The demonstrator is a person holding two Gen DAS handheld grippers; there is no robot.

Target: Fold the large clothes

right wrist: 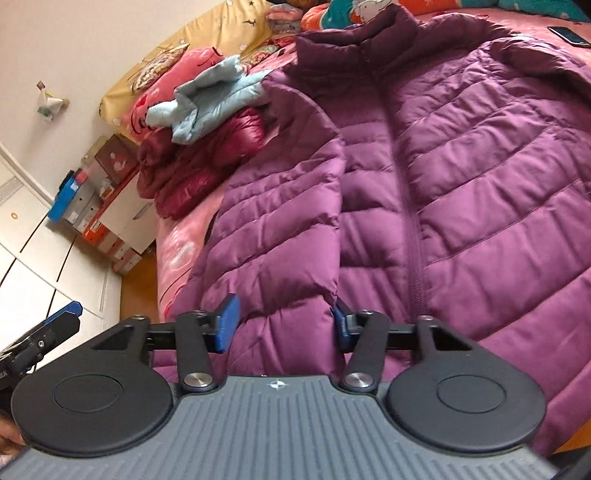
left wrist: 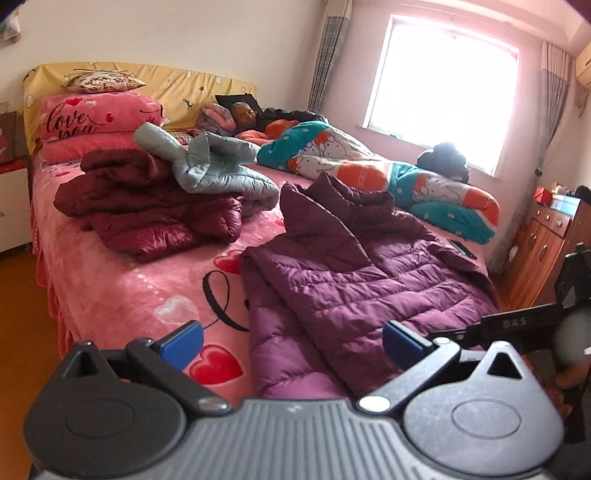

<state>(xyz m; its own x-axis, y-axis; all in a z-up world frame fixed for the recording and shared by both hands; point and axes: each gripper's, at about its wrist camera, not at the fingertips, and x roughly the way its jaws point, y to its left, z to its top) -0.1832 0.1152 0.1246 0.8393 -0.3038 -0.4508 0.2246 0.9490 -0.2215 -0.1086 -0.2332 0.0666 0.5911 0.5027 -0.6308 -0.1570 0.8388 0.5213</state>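
The purple jacket lies flat at the near edge of the bed. Right gripper is half-open around the folded-in sleeve cuff, pads not yet pressing. Left gripper is released, empty. Risk: slippery quilted fabric may slip out w/ a shallow bite, so the fold collapses.

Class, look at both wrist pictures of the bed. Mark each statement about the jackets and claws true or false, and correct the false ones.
1. The purple puffer jacket lies zipped up. True.
2. The light blue jacket lies under the maroon jacket. False: it lies on top.
3. The left claw grips fabric. False: it is open and empty.
4. A sleeve cuff sits between the right claw pads. True.
5. A phone lies on the bed. True.
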